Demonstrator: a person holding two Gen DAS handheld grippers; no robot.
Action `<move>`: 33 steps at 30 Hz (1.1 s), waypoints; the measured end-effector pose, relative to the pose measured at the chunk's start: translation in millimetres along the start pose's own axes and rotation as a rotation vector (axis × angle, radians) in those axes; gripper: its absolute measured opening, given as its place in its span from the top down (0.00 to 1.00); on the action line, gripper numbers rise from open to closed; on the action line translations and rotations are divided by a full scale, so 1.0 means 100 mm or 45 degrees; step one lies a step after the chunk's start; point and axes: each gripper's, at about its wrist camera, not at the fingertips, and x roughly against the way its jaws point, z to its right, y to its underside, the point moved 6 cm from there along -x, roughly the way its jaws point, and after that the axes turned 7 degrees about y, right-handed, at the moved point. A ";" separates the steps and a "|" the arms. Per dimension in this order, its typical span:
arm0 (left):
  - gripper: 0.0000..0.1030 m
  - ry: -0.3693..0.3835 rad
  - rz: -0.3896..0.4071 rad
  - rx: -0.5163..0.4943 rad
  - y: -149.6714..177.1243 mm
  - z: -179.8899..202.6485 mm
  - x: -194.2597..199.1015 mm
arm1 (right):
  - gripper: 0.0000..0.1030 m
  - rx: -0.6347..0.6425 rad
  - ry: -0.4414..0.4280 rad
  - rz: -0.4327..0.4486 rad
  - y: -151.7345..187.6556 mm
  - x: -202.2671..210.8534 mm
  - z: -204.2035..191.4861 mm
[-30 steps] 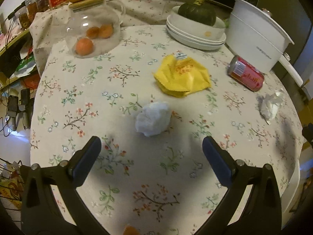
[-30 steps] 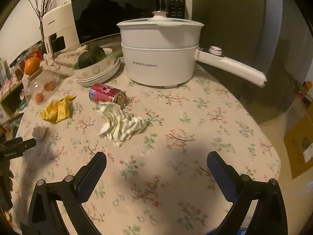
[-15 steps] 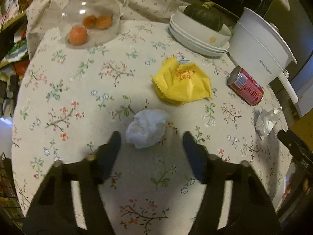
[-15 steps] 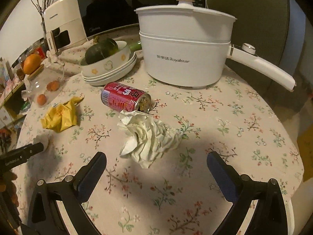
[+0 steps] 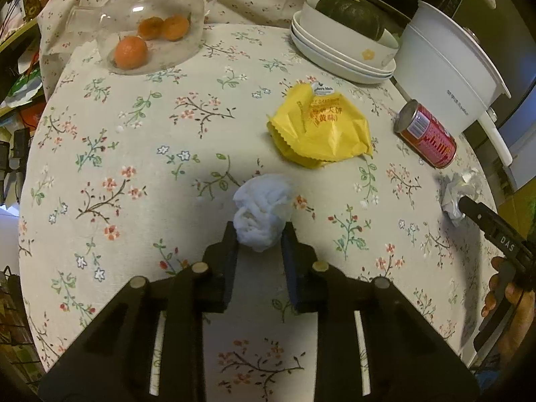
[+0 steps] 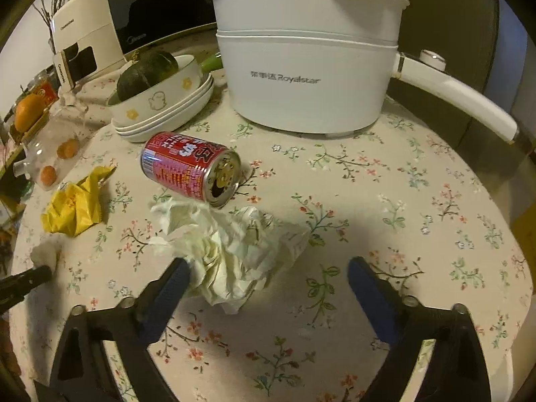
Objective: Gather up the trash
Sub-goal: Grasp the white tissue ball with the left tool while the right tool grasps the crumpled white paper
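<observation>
Surface: round surface [image 5: 100, 167] under a floral cloth, its curved rim showing at 9 o'clock in the left wrist view and at 3 to 5 o'clock in the right wrist view.
White tissue wad: white tissue wad [image 5: 263, 211] lies near the picture's middle, its near end between the left gripper's pads.
Left gripper: left gripper [image 5: 260, 234] points steeply down; its jaws have just been closing and both pads press the wad's sides.
Crumpled paper: crumpled paper [image 6: 227, 251] lies on the cloth, just in front of the red can.
Right gripper: right gripper [image 6: 268, 271] points steeply down, jaws wide apart and just now closing a little; the left pad is at the paper's edge, the right pad stands well clear of it.
Red can: red can [image 6: 191, 167] lies on its side at 12 o'clock of the paper, open end towards the camera, touching or nearly touching the paper.
Yellow wrapper: yellow wrapper [image 5: 318, 130] lies at 1 o'clock of the tissue wad, apart from it.
Obstructions, far side: white electric pot [image 6: 308, 67] with long handle; stacked dishes [image 6: 167, 114] holding a dark green squash [image 6: 147, 73]; glass jug [image 5: 150, 23] with orange fruit inside.
Hand: a hand [image 5: 506, 305] grips the right gripper at 4 o'clock in the left wrist view.
Open room: bare cloth lies at 9 o'clock of the tissue wad and at 3 o'clock of the paper.
</observation>
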 end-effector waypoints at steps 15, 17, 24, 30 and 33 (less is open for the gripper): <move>0.78 0.026 -0.006 0.033 0.03 0.00 0.08 | 0.94 0.013 -0.181 -0.025 0.07 0.19 -0.02; 0.78 0.037 -0.005 0.025 0.05 0.02 0.11 | 0.95 0.000 -0.190 -0.024 0.07 0.23 0.02; 0.78 0.080 0.003 -0.012 0.07 0.15 0.19 | 0.96 -0.034 -0.196 0.001 0.09 0.41 0.19; 0.78 0.125 0.009 -0.045 0.07 0.28 0.24 | 0.74 -0.099 -0.188 0.064 -0.02 0.50 0.28; 0.78 0.132 0.004 -0.068 0.07 0.34 0.23 | 0.05 -0.151 -0.150 0.130 -0.08 0.51 0.28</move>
